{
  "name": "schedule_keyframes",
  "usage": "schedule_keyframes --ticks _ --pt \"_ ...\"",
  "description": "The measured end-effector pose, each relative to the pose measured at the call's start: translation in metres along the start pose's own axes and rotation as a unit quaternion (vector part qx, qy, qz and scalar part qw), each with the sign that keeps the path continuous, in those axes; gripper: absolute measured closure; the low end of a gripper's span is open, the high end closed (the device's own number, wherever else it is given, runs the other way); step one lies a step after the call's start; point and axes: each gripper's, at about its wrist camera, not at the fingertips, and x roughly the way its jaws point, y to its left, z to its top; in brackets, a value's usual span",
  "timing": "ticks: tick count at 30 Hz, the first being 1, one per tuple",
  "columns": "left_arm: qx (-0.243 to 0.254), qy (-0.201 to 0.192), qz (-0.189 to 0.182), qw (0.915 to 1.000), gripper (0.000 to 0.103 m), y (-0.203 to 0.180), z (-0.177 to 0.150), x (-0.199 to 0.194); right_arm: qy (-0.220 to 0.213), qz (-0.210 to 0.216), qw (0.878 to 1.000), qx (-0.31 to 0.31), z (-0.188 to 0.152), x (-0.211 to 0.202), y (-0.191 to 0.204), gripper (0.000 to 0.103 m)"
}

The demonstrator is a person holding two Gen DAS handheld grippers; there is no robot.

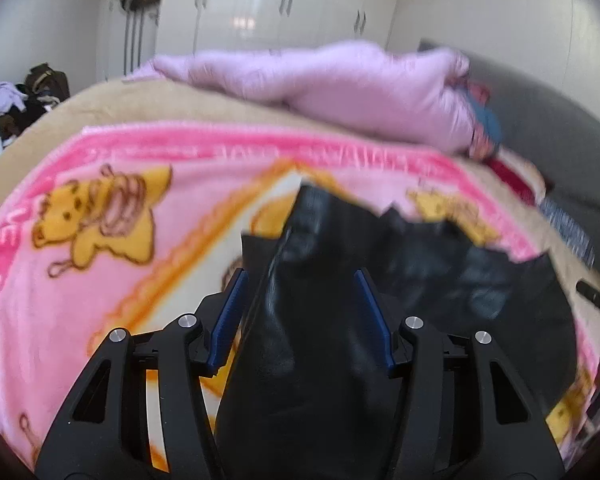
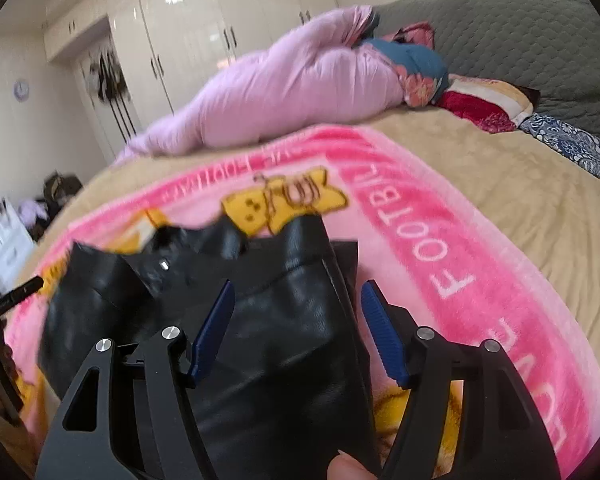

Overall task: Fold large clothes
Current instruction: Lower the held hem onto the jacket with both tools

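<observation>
A black leather-like garment (image 1: 340,320) lies on a pink cartoon blanket (image 1: 100,208) on the bed. In the left wrist view my left gripper (image 1: 300,280) is open, its blue pads (image 1: 230,316) standing on either side of a raised fold of the garment. In the right wrist view the same garment (image 2: 280,340) runs between the open jaws of my right gripper (image 2: 298,292), blue pads (image 2: 380,332) apart from it. The garment's far edge is rumpled. The blanket (image 2: 440,240) shows under it.
A lilac duvet (image 1: 340,80) is bunched at the far side of the bed, with pillows (image 2: 480,108) and a grey headboard (image 2: 520,32) to the right. White wardrobes (image 1: 260,4) stand behind. A clothes pile (image 1: 28,96) sits far left.
</observation>
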Motion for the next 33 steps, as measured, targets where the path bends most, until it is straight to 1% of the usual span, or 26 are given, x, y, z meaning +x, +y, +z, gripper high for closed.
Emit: schedule_keyframes --ticks 2,4,5,6,7,8,9,10,11,12,13,15,16,18,19,22,24,25,27,28,29,30,31,33 --pt "0.016 0.022 0.004 0.9996 0.058 -0.001 -0.006 0.015 0.018 -0.015 1.0 -0.018 -0.004 0.015 0.001 0.039" --pt "0.03 0.033 0.004 0.999 0.06 -0.003 -0.008 0.025 0.034 -0.024 0.999 -0.03 -0.008 0.029 0.003 0.039" --pt "0.035 0.037 0.009 0.9987 0.07 -0.005 -0.009 0.028 0.037 -0.024 0.999 -0.031 -0.009 0.033 0.003 0.042" --pt "0.04 0.041 0.018 0.9982 0.075 -0.006 -0.01 0.032 0.039 -0.022 0.998 -0.032 -0.01 0.037 0.003 0.045" --pt "0.043 0.042 0.022 0.9979 0.08 -0.005 -0.01 0.036 0.04 -0.024 0.998 -0.031 -0.011 0.041 0.003 0.052" --pt "0.041 0.039 0.024 0.9981 0.087 -0.005 -0.009 0.037 0.039 -0.026 0.998 -0.029 -0.01 0.042 0.003 0.065" --pt "0.038 0.035 0.024 0.9983 0.09 -0.003 -0.009 0.038 0.036 -0.028 0.999 -0.026 -0.01 0.043 0.002 0.074" --pt "0.032 0.032 0.022 0.9987 0.094 0.0 -0.008 0.038 0.035 -0.024 0.999 -0.021 -0.008 0.043 0.001 0.086" --pt "0.027 0.027 0.02 0.9991 0.097 0.002 -0.007 0.035 0.027 -0.014 0.999 -0.016 -0.006 0.04 -0.001 0.093" --pt "0.023 0.019 0.018 0.9994 0.098 0.002 -0.005 0.032 0.019 -0.01 1.0 -0.015 -0.002 0.035 -0.001 0.094" --pt "0.021 0.007 0.016 0.9996 0.099 0.003 -0.002 0.025 0.008 -0.006 1.0 -0.014 0.001 0.03 -0.002 0.095" --pt "0.017 -0.019 0.015 0.9996 0.1 0.002 0.005 0.014 -0.026 0.02 0.999 0.014 0.014 0.015 -0.008 0.096" --pt "0.01 -0.034 0.009 0.9993 0.1 0.004 0.011 0.006 -0.036 0.033 0.998 0.03 0.019 0.01 -0.012 0.096" --pt "-0.004 -0.048 -0.001 0.9988 0.101 0.006 0.019 0.001 -0.059 0.069 0.993 0.078 0.029 0.004 -0.025 0.096" --pt "-0.009 -0.053 -0.001 0.9986 0.101 0.007 0.022 0.001 -0.063 0.074 0.991 0.09 0.031 0.004 -0.028 0.096" --pt "-0.017 -0.057 0.007 0.9982 0.101 0.01 0.027 0.011 -0.069 0.061 0.99 0.105 0.035 0.017 -0.034 0.096" --pt "-0.023 -0.048 0.011 0.9985 0.101 0.011 0.027 0.022 -0.06 0.053 0.99 0.113 0.034 0.03 -0.036 0.096" --pt "-0.02 -0.04 0.019 0.9988 0.101 0.011 0.026 0.031 -0.053 0.049 0.991 0.116 0.034 0.035 -0.037 0.096" --pt "-0.013 -0.025 0.037 0.9989 0.1 0.011 0.021 0.045 -0.026 0.023 0.993 0.113 0.029 0.054 -0.037 0.095" --pt "-0.015 -0.015 0.047 0.9987 0.1 0.013 0.017 0.053 -0.005 0.009 0.994 0.11 0.025 0.067 -0.037 0.093" --pt "-0.019 -0.008 0.047 0.9987 0.1 0.015 0.015 0.058 0.009 -0.002 0.993 0.114 0.021 0.076 -0.039 0.09" --pt "-0.024 0.0 0.047 0.9986 0.099 0.018 0.012 0.062 0.015 -0.005 0.993 0.12 0.017 0.082 -0.041 0.088" --pt "-0.03 0.003 0.048 0.9984 0.098 0.021 0.009 0.066 0.022 -0.003 0.992 0.127 0.014 0.088 -0.045 0.084" --pt "-0.035 0.003 0.048 0.9982 0.097 0.023 0.005 0.068 0.028 -0.001 0.99 0.137 0.012 0.091 -0.049 0.083"
